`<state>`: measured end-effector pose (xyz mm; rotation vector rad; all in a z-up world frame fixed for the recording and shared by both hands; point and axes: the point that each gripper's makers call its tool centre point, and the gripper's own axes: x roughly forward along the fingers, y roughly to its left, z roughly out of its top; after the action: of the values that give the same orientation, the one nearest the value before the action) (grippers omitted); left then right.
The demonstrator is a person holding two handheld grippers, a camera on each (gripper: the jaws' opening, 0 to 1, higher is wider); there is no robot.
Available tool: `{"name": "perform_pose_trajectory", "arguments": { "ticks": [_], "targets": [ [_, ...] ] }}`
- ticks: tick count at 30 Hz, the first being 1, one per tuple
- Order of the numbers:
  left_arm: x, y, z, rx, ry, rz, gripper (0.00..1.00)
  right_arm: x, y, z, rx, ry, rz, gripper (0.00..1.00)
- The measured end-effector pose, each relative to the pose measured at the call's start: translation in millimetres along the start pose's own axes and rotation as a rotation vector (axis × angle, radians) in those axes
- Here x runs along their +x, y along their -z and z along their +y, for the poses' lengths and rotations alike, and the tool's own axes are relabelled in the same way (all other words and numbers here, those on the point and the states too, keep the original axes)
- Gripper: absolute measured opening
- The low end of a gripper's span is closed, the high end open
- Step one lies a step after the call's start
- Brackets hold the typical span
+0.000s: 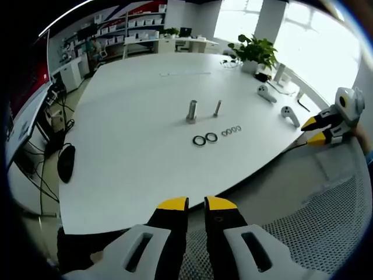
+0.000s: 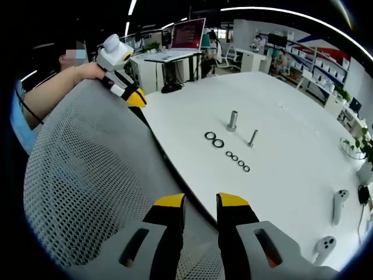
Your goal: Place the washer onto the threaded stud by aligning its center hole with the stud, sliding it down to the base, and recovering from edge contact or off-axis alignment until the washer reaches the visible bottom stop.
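Note:
On the white table stand a thick metal stud and a thin threaded stud. In front of them lie two large dark washers and a row of several small washers. My left gripper hovers off the table's near edge, its jaws narrowly apart and empty. My right gripper shows at the right. In the right gripper view, the right gripper is open and empty, far from the thick stud, thin stud and washers. The left gripper is held in a hand.
A grey mesh chair back lies between both grippers and the table. Two white hand controllers rest at the table's right side, near a potted plant. Desks and shelves stand beyond.

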<state>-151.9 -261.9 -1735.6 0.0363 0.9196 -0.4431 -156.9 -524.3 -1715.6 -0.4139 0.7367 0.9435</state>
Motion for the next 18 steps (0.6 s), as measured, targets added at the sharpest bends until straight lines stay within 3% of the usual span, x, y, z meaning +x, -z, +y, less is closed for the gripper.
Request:
{"name": "perform_pose_trajectory", "arguments": {
  "ticks": [10, 18],
  "targets": [
    [0.0, 0.7, -1.1, 0.009, 0.001, 0.002, 0.08, -0.4, -0.7, -0.8, 0.005, 0.005, -0.006, 0.23],
    [-1.4, -5.9, -7.2, 0.021, 0.031, -0.03, 0.08, -1.1, 0.4, -3.5, 0.026, 0.017, -0.006, 0.23]
  ]
}}
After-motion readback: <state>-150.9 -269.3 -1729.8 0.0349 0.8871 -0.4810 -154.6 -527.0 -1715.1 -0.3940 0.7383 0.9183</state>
